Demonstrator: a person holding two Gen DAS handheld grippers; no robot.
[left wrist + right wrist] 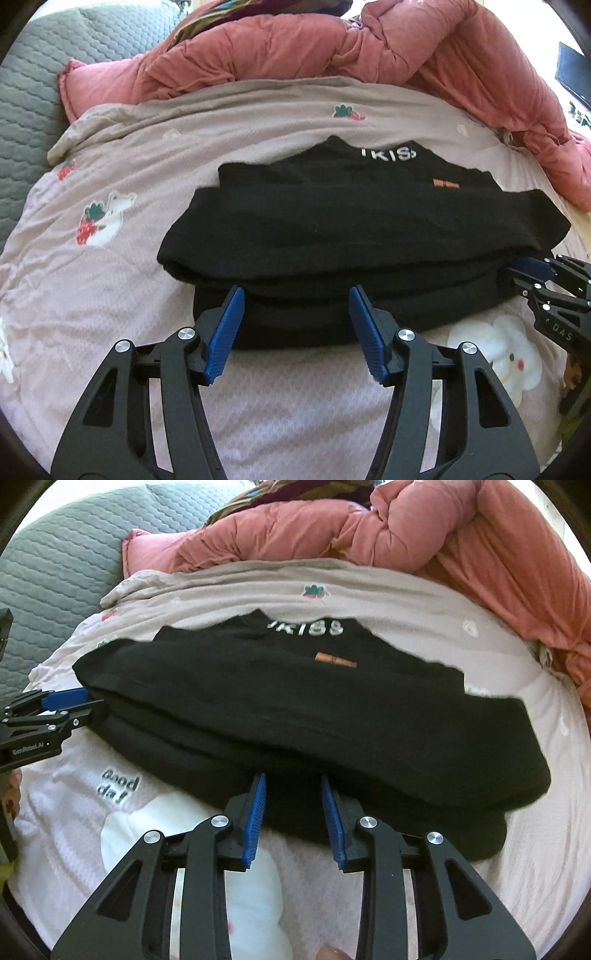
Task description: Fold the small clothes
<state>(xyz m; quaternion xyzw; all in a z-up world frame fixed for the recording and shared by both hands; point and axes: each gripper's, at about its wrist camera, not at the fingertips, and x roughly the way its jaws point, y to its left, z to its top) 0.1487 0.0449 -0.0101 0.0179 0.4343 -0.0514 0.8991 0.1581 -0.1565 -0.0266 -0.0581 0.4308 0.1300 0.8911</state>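
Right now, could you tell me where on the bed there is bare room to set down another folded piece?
Bare sheet lies left of the black garment, running out to the grey quilted cover. A narrower strip runs between the garment's collar and the pink duvet. The near edge is crowded: the left gripper and right gripper are both at the garment's hem.

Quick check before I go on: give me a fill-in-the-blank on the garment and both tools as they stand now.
1. The garment being folded is ____ in colour.
2. It lies on a pale bedsheet printed with bears and ____.
3. Both the left tool and the right tool are at the garment's ____ edge.
4. Heaped behind the sheet is a ____ quilt.

Missing words: black; strawberries; near; pink
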